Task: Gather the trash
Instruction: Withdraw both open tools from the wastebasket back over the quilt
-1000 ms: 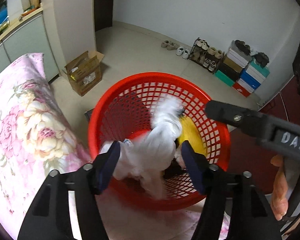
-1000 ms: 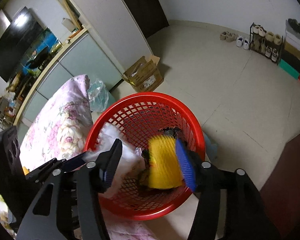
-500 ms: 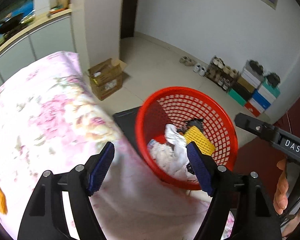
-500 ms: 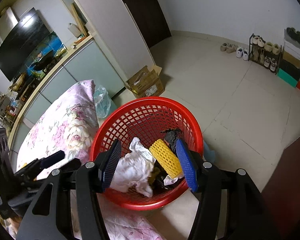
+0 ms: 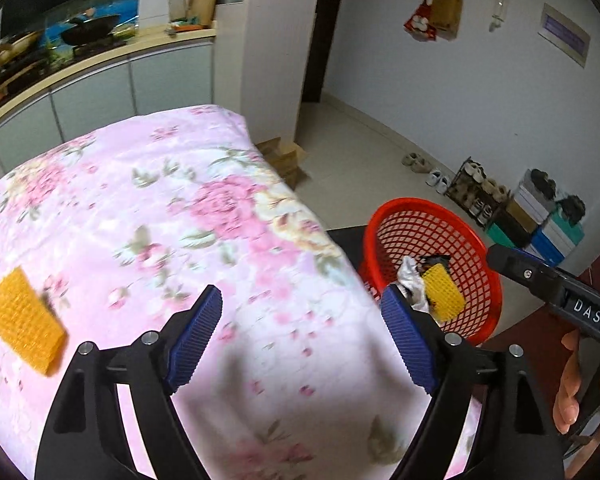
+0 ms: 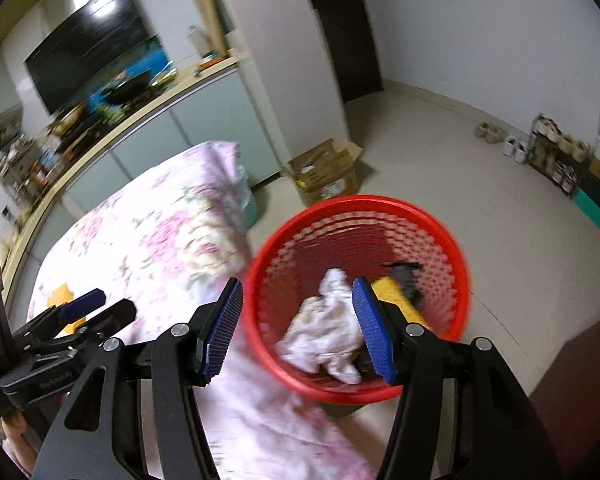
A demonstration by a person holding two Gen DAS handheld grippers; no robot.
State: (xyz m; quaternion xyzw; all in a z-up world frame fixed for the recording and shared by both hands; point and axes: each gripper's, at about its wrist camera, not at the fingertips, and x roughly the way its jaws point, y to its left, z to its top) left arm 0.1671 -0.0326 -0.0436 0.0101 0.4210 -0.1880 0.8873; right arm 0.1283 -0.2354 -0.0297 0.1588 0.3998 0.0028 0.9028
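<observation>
A red mesh basket (image 5: 432, 208) stands on the floor beside the bed. In it lie a crumpled white paper (image 6: 324, 328), a yellow foam net (image 5: 442, 292) and a small black scrap (image 6: 404, 274). My right gripper (image 6: 297, 283) hangs open above the basket's near rim with nothing between its blue pads. My left gripper (image 5: 300, 294) is over the pink floral bedspread (image 5: 180, 208); its jaws are opening and they hold nothing. An orange foam net (image 5: 22, 322) lies on the bedspread, to the left of that gripper.
A cardboard box (image 6: 328, 172) sits on the tiled floor past the bed. A shoe rack (image 5: 480, 188) and stacked shoe boxes (image 5: 540, 220) line the far wall. A cluttered counter over cabinets (image 5: 100, 68) runs behind the bed. A person's hand (image 5: 568, 392) shows at the right edge.
The white paper and the yellow net dropped from the grippers into the basket. Both grippers drew back and up; the left swung over the bed and its jaws widened.
</observation>
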